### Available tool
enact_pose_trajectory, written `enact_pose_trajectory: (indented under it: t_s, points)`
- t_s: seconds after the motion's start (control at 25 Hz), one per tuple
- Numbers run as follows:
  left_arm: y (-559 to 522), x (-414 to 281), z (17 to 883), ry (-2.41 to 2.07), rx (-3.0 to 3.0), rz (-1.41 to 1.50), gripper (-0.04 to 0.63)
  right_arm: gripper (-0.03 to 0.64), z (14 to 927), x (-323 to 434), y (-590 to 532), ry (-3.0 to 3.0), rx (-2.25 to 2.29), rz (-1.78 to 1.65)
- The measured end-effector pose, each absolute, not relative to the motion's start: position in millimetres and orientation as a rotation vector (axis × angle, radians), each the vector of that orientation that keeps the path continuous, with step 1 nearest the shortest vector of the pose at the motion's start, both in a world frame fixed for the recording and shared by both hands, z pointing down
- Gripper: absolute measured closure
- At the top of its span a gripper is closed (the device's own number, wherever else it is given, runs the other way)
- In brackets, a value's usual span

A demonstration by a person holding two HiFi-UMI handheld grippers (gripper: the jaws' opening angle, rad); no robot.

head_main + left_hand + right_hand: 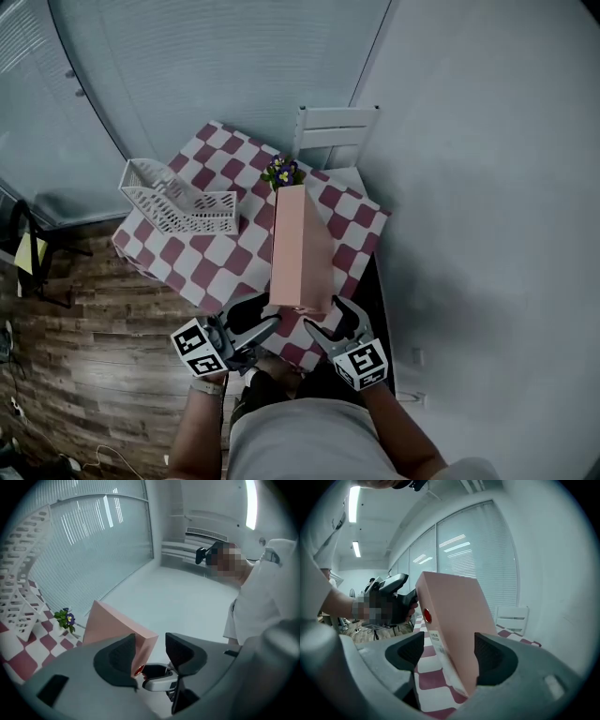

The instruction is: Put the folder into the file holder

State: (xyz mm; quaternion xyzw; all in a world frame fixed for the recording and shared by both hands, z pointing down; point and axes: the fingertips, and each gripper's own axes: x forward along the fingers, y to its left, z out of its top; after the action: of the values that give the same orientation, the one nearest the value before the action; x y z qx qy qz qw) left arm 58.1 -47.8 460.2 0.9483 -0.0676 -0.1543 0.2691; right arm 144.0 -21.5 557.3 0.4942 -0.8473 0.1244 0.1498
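Left gripper [151, 645] is reaching in at the near corner of the pink folder [300, 248], its jaws standing only narrowly apart. The corner is lying against one jaw while a gap is showing at the other, so nothing is being pinched. Right gripper [449, 645] is spreading its jaws wide around the folder's spine, with clear space showing beside one pad, so it is not gripping either.

Red-and-white checked table [211, 272] is carrying everything. The folder is rising tall and leaning at the table's near edge, seemingly propped on its lower end between both grippers. White file holder [183, 202] is sitting well apart, toward the table's left side. Small potted flower [281, 172] is standing just beyond the folder's far end.

With neither gripper clamping, the folder is probably balancing unaided and risking a topple off the near edge or onto the flower; a thin corner pinch is also risking a swing or slip on lifting
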Motion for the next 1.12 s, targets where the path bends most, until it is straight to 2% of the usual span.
enact_pose_trajectory:
  t_s: [0.36,0.64,0.92,1.12]
  points:
    - [-38,104,450,0.033,2.570,-0.365,0.397,0.272,552,155,-16,-2.400,1.591,0.389]
    - [-31,133,464,0.104,2.610,-0.185,0.388,0.265,551,165,-20,-2.353,1.686,0.391]
    - [-28,140,459,0.128,2.600,-0.149,0.388,0.253,549,176,-29,-2.258,1.846,0.388]
    - [-32,116,471,0.015,2.589,-0.099,0.388,0.252,557,201,-38,-2.159,1.987,0.401]
